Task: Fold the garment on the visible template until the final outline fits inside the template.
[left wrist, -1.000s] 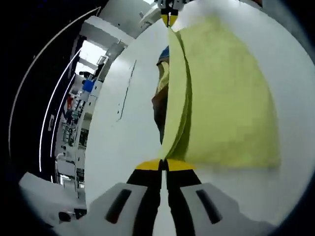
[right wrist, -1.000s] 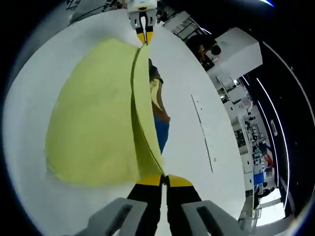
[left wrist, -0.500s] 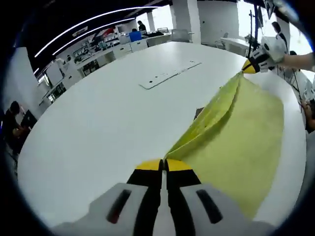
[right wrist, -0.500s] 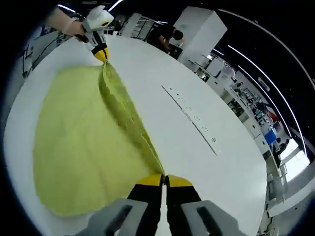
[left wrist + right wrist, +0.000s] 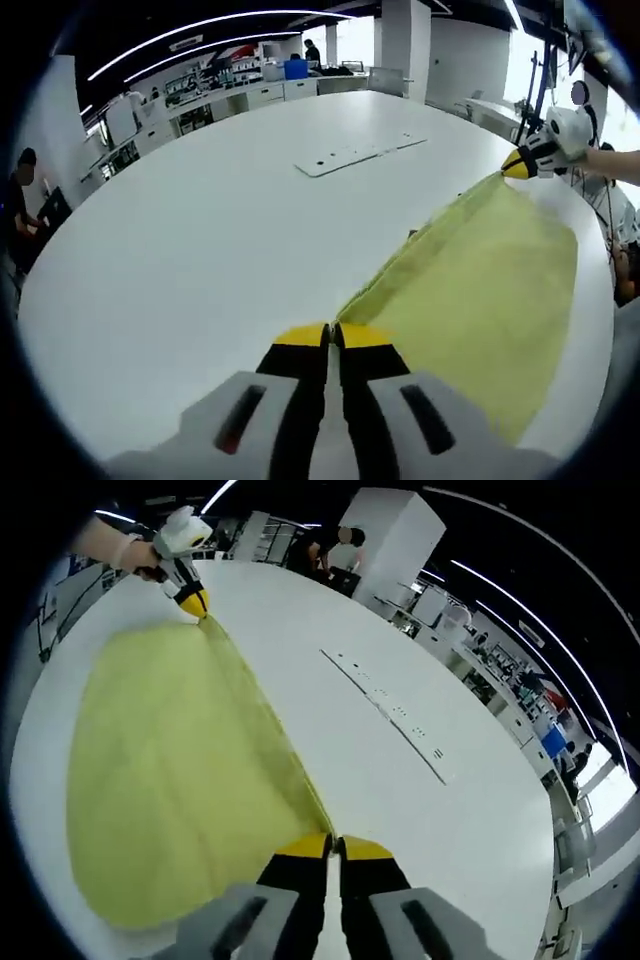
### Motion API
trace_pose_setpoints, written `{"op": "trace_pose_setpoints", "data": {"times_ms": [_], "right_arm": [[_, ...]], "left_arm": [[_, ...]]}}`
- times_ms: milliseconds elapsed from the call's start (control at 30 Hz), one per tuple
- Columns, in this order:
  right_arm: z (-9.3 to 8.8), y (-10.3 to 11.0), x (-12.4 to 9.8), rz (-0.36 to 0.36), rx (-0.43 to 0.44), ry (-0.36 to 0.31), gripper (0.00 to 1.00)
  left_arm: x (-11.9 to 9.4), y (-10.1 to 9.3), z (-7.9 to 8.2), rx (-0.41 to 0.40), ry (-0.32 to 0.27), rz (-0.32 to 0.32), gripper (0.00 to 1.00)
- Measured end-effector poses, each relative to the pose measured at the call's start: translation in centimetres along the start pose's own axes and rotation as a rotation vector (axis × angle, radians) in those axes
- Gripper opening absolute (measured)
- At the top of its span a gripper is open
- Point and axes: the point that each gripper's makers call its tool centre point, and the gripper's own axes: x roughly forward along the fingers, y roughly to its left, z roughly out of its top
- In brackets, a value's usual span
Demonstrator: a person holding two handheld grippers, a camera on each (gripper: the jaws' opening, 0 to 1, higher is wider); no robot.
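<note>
Both jaws of the left gripper (image 5: pixel 330 335) were clamped together on one end of the yellow garment (image 5: pixel 480 290) at the bottom centre of the left gripper view, while the right gripper (image 5: pixel 520 166) pinched the far end at the upper right. Half a second before, the held edge had stood up as a loose ridge; now it ran nearly flat along the white worktop (image 5: pixel 200 240), the cloth spread to the lower right. A pale strip with small holes (image 5: pixel 360 157) lay well apart, toward the upper centre. In the right gripper view, the right gripper (image 5: pixel 333 843) had its jaws shut on the garment (image 5: pixel 170 770) at the bottom centre, and the left gripper (image 5: pixel 191 603) held the opposite end at the upper left, a hand (image 5: pixel 115 548) behind it. The fold looked laid down, so releasing seemed close; no template outline could be made out.
</note>
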Motion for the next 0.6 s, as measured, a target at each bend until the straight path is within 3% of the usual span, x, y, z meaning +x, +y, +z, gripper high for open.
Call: {"op": "trace_pose_setpoints", "data": {"times_ms": [33,133,167,300,367,433,600], "right_arm": [[0.0,-0.1,-0.1,-0.005,0.01,-0.005,0.14],[0.5,0.3,-0.4,0.023,0.129,-0.063,0.43],[0.7,0.5,-0.5,0.032,0.154,-0.082,0.48],[1.8,1.5,-1.6,0.1,0.29,-0.209,0.66],[1.3,1.7,-2.0,0.106,0.327,-0.206,0.72],[1.1,2.0,-2.3,0.119,0.349,-0.222,0.77],[0.4,2.7,-3.3,0.133,0.4,-0.23,0.87]], "left_arm": [[-0.1,0.0,0.1,-0.014,-0.01,-0.004,0.07],[-0.5,0.0,0.2,-0.024,-0.043,-0.025,0.31],[-0.7,-0.1,0.3,-0.023,-0.056,-0.038,0.37],[-1.9,-0.9,0.6,-0.011,-0.126,-0.097,0.62],[-2.4,-1.6,0.5,-0.014,-0.141,-0.144,0.74],[-2.8,-1.7,0.2,-0.009,-0.146,-0.144,0.86],[-3.9,-2.8,0.1,-0.001,-0.167,-0.186,0.97]]}}
